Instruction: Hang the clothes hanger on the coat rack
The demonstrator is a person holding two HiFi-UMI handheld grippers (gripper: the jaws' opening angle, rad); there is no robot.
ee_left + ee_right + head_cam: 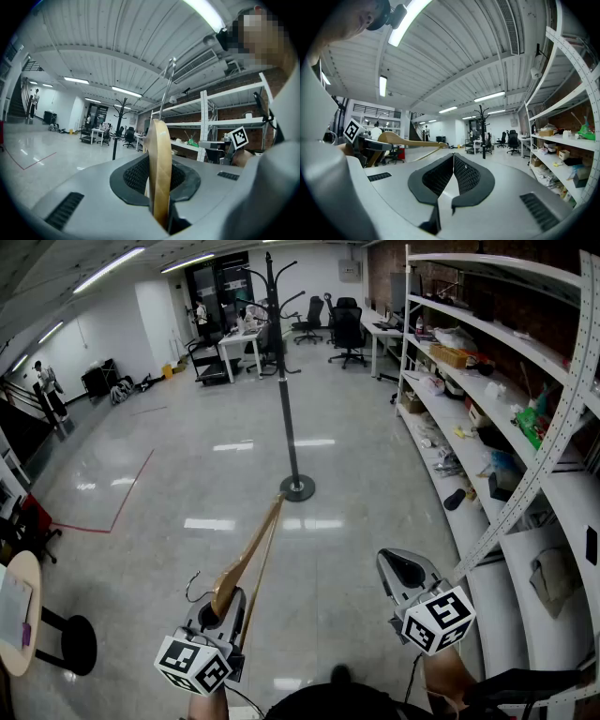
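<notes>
Step in hand: carry to rack.
- Left gripper [220, 604]: jaws clamped on wooden clothes hanger [251, 554], held above floor [169, 474].
- Right gripper [403, 570]: jaws together, empty.
- Coat rack [285, 381]: well ahead, mid-floor.

Next move likely: approach rack, raise hook [167, 89] over rack arm.

Long ceiling light strips [111, 268] fill the room with bright, even white light and lay pale glare patches on the glossy floor [169, 549]. Both gripper views bow strongly and go black at their rounded corners, while the head view curves the shelving upright [536, 474] at its right edge.
</notes>
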